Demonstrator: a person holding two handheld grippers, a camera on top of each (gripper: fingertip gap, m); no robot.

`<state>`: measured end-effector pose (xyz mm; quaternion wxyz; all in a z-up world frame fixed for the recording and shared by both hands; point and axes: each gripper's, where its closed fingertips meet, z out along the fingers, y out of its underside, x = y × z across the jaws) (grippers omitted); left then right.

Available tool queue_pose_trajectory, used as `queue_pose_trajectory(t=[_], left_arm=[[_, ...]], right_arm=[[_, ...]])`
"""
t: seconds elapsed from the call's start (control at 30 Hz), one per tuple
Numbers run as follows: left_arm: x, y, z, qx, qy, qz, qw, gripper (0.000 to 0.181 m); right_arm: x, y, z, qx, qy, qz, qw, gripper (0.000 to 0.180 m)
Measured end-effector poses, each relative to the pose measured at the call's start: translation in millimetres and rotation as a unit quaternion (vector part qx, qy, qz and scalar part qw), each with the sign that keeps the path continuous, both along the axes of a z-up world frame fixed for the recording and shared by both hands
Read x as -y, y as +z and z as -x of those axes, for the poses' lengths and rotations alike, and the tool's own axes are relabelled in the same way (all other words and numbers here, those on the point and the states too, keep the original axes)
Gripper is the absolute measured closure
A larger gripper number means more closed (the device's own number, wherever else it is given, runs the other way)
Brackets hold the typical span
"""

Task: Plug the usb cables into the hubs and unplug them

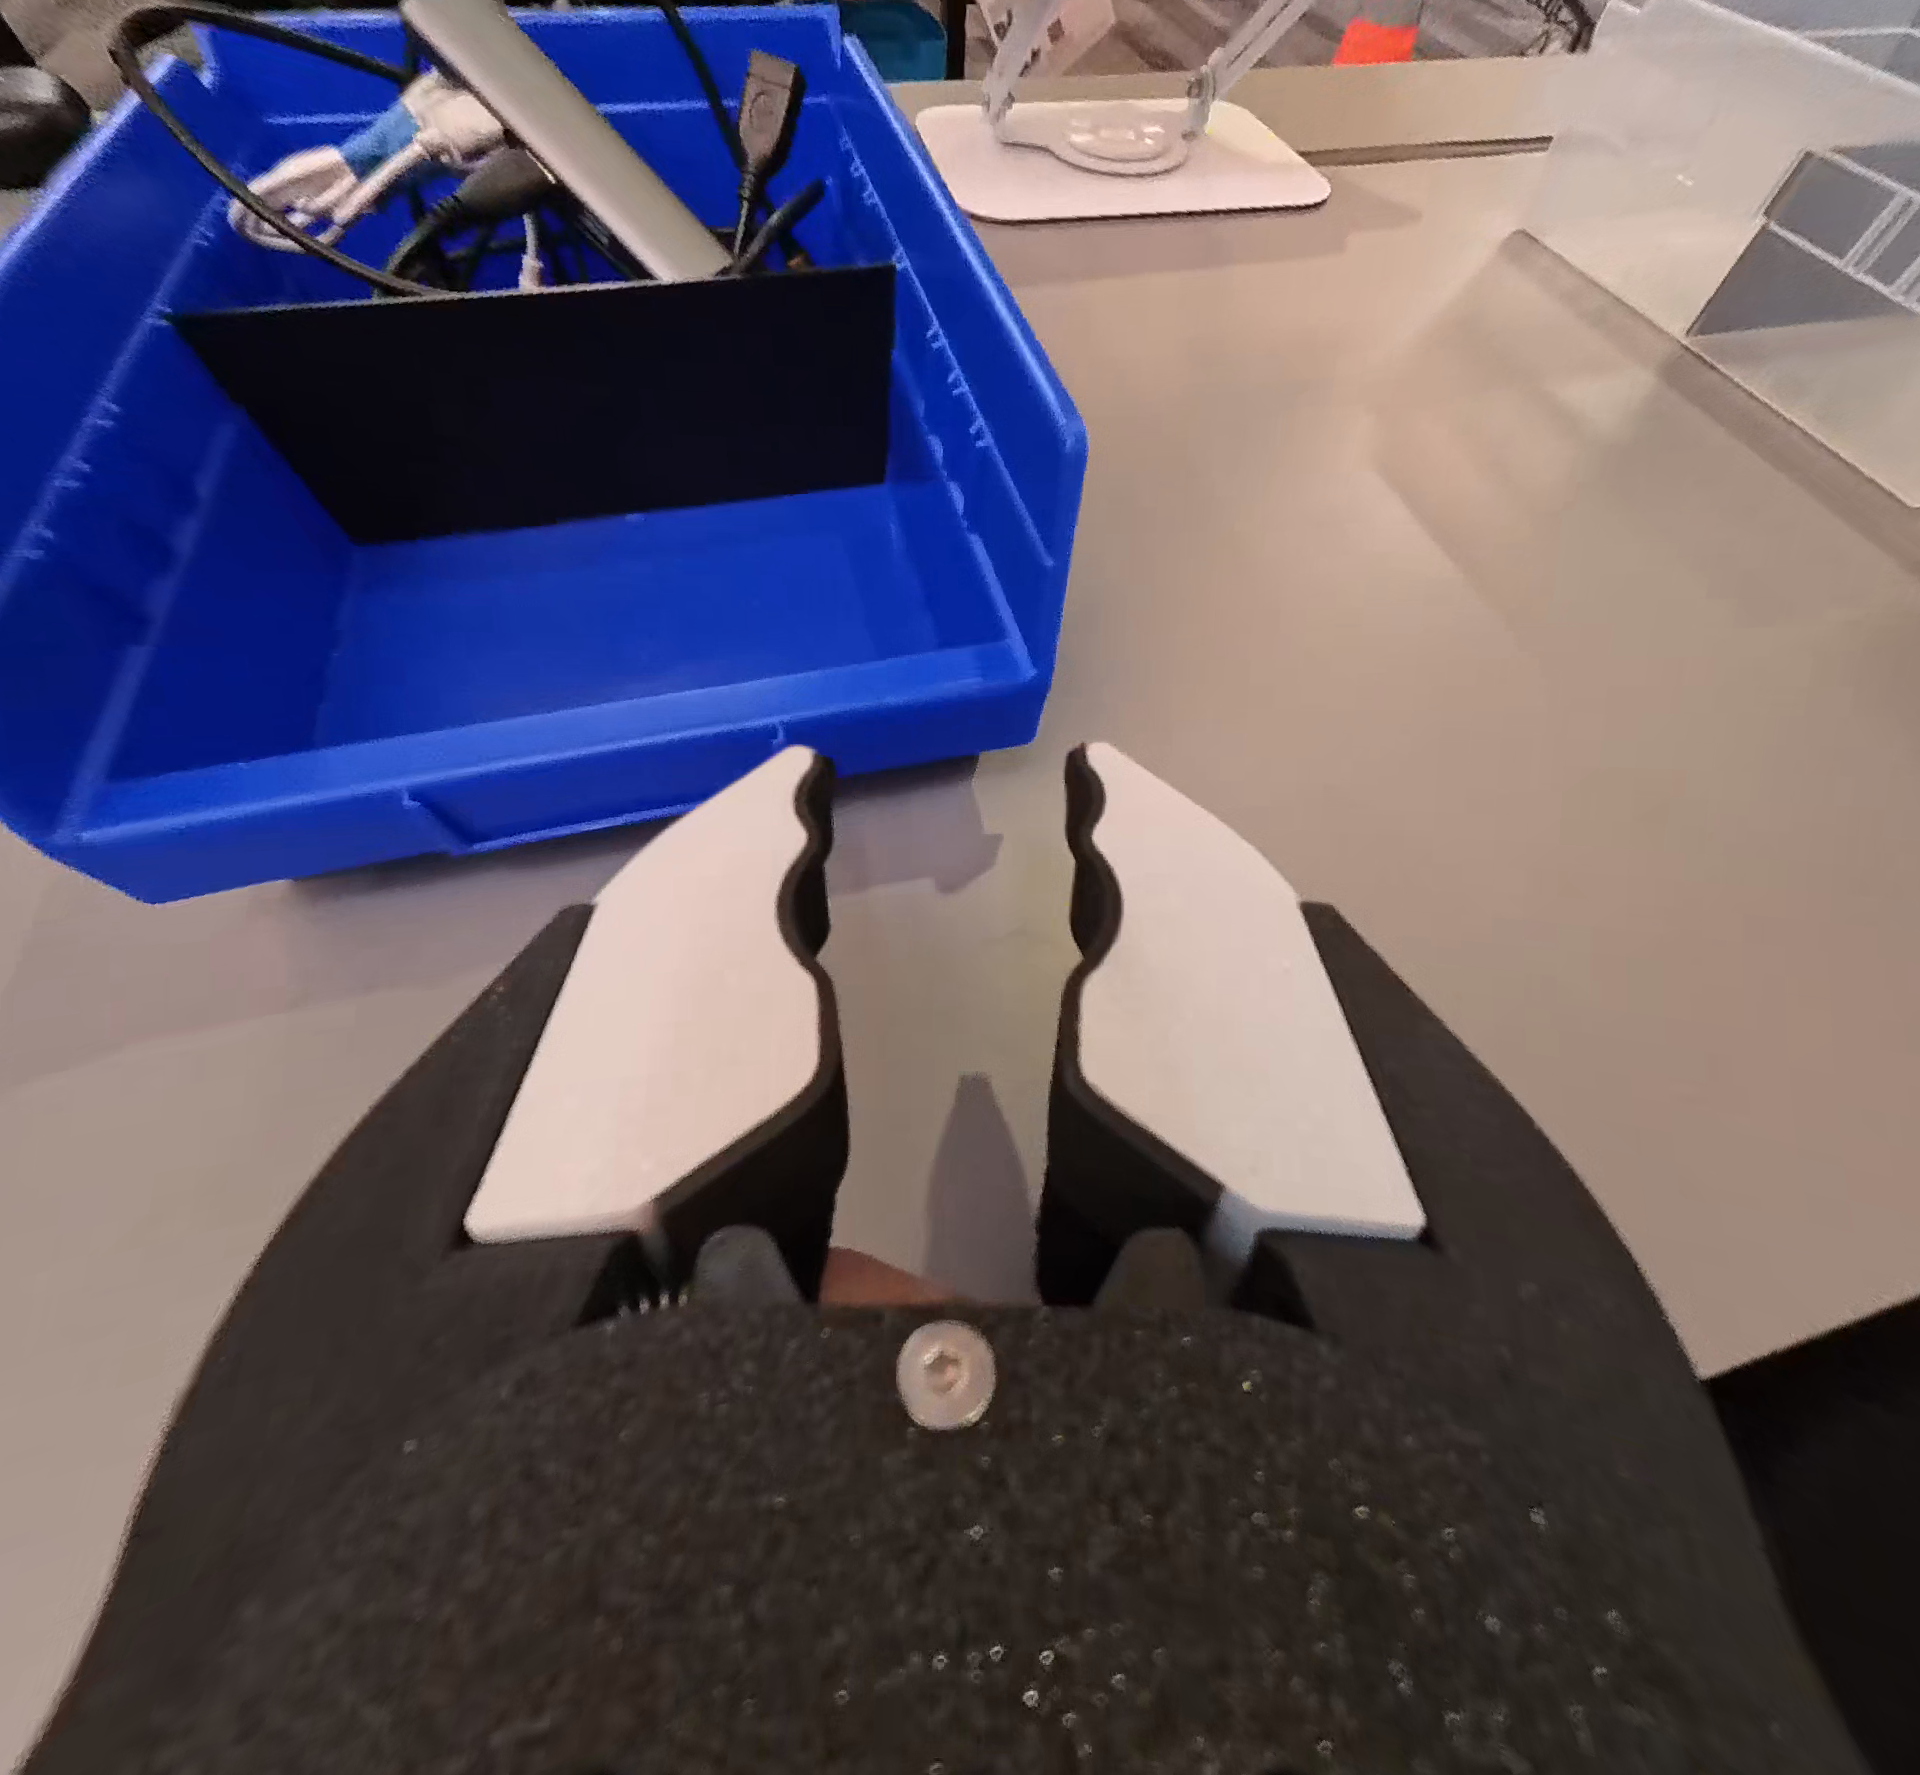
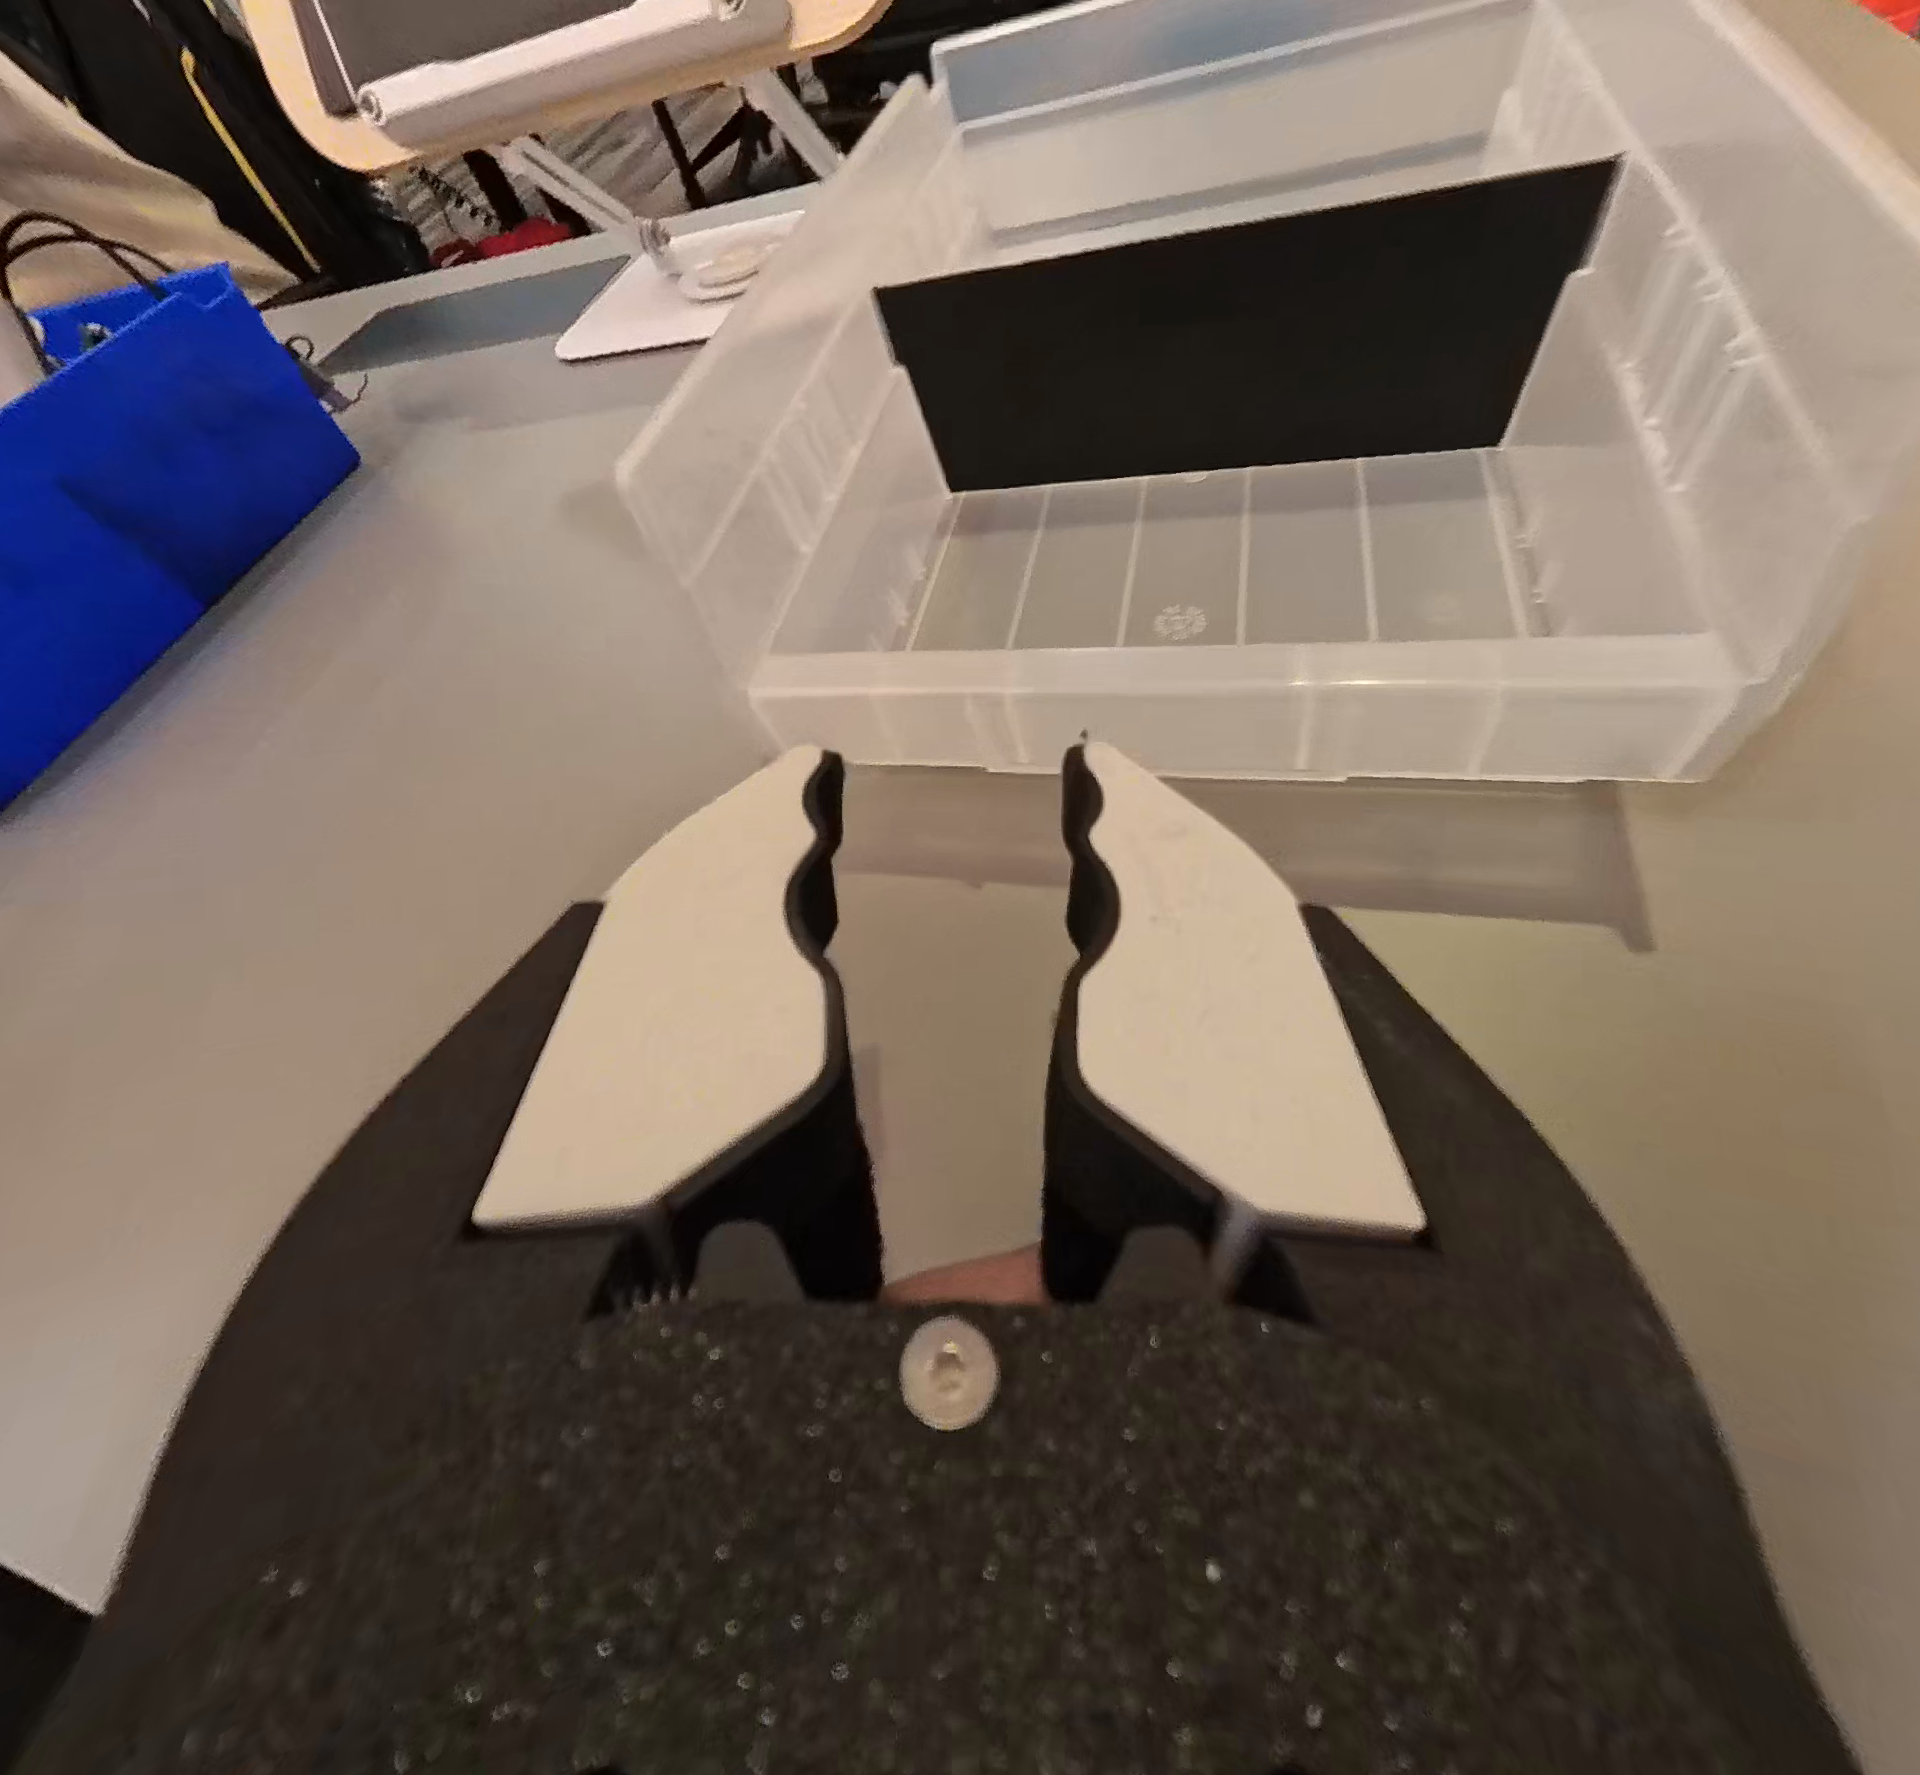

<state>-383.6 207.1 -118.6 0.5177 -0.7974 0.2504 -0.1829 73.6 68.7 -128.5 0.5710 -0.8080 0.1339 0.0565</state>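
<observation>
The left tool (image 1: pixel 948 769) is hovering over a smooth, matte grey surface (image 1: pixel 1351 686), its two flat pale fingers with wavy black rubber inner edges standing parted with a clear gap and nothing between them. Its body is black with a gritty, speckled texture and a silver screw at the centre. Just ahead and to the left of its fingertips a glossy blue plastic bin (image 1: pixel 540 821) is sitting on the surface. A flat black divider (image 1: pixel 540 395) is splitting it crosswise; the near compartment is showing only its blue floor. In the far compartment a long, slim silver hub (image 1: pixel 561 136) is leaning at an angle among tangled black cables (image 1: pixel 707 63) and pale white cables (image 1: pixel 395 156), one black cable end sticking upward.

The right tool (image 2: pixel 951 769) is likewise hanging over the surface with its fingers parted and gripping nothing. Directly ahead, slightly right, a translucent ribbed plastic bin (image 2: pixel 1247 707) is resting on the surface, with a black divider (image 2: pixel 1226 343) across its middle. Farther ahead and left of both tools a white stand (image 2: pixel 665 312) is rising from a flat rounded base to a tilted, wood-edged panel.
</observation>
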Motion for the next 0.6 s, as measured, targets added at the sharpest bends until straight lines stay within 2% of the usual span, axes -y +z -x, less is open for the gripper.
queue_pose_trajectory(t=[0.3,0.4,0.5,0.53,0.6], left_arm=[[5.8,-10.5,-17.6,-0.021,-0.037,0.018,0.999,0.137],[9.0,14.9,-32.0,0.048,-0.085,0.052,0.994,0.146],[-12.8,56.4,-37.2,0.09,-0.136,0.101,0.981,0.139],[-27.3,61.7,-35.7,0.074,-0.139,0.131,0.979,0.131],[-72.8,66.6,-27.5,0.019,-0.096,0.15,0.984,0.118]], right_arm=[[-3.8,-4.3,8.6,0.01,0.02,0.012,1.0,0.14],[-8.8,-7.0,10.5,0.018,0.024,0.019,0.999,0.14],[-11.0,-8.1,14.2,0.024,0.033,0.021,0.999,0.14],[-11.1,-8.1,15.7,0.022,0.035,0.021,0.999,0.14],[-10.7,-8.6,18.7,0.018,0.04,0.022,0.999,0.14]])
